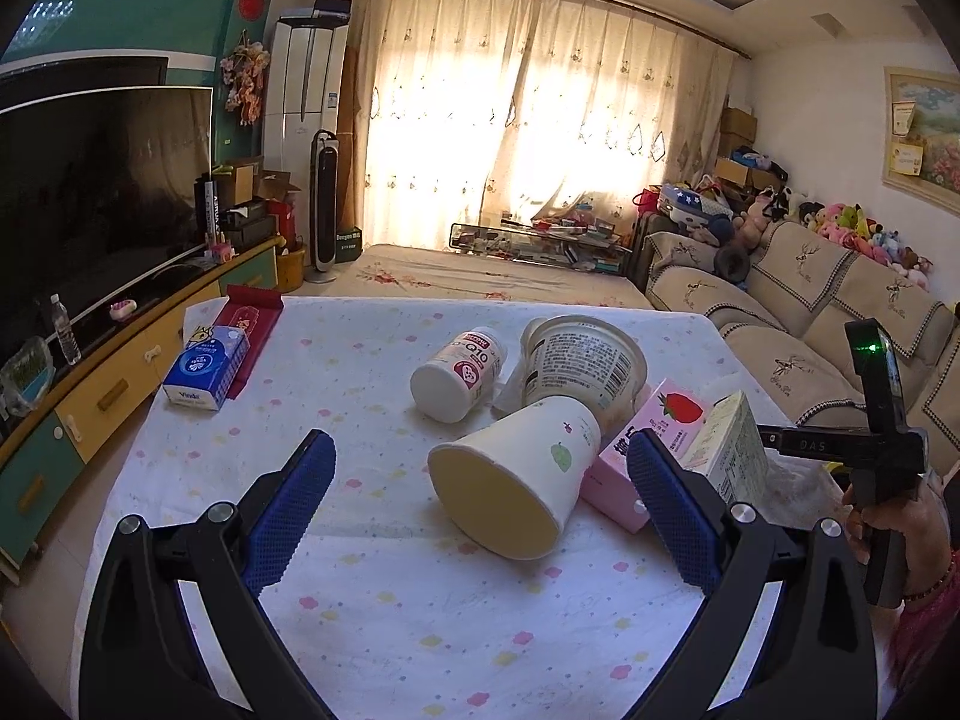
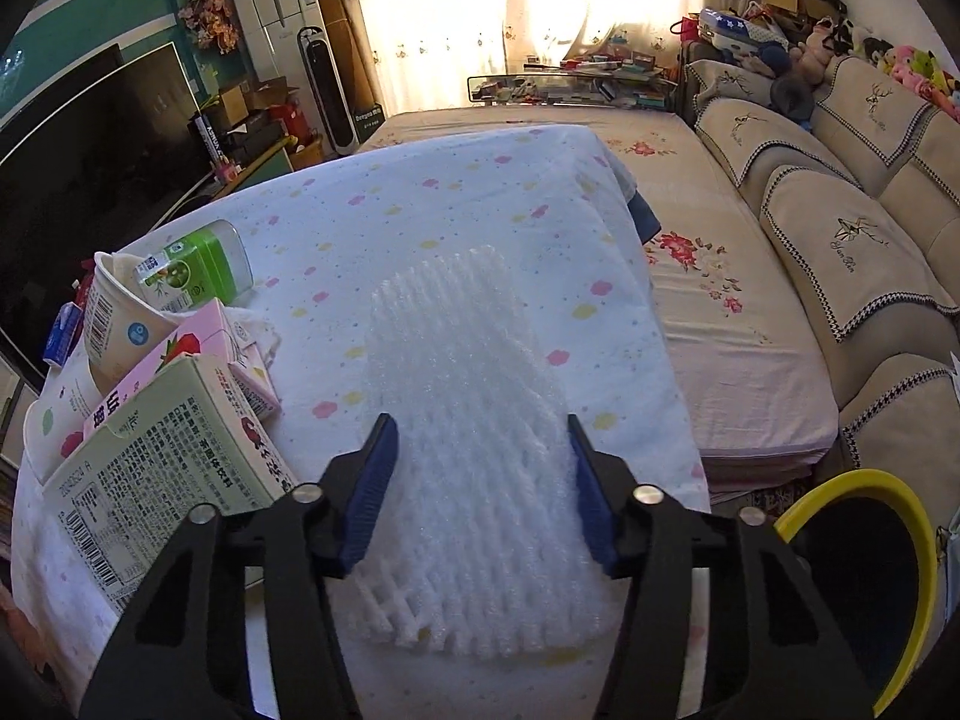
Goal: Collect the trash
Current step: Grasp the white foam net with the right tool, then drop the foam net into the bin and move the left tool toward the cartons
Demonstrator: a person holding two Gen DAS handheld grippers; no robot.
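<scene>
Tissue pack (image 1: 207, 373) on tablecloth (image 1: 372, 570); television (image 1: 102, 192) left, sofa (image 2: 840, 228) right.

both wrist views overlook the table (image 1: 372, 600) closely

On the desk with the white flower-dotted cloth (image 1: 372, 600), a tipped white paper cup (image 1: 516, 474) lies in front of an overturned clear plastic tub (image 1: 585, 360), with a white pill bottle (image 1: 459, 375) to the tub's left. A pink strawberry carton (image 1: 636, 456) lies right of the cup, touching a pale green carton (image 1: 729, 450). A blue tissue pack (image 1: 207, 369) sits well apart at far left. A white foam net sleeve (image 2: 474, 432) lies right of the cartons.
</scene>
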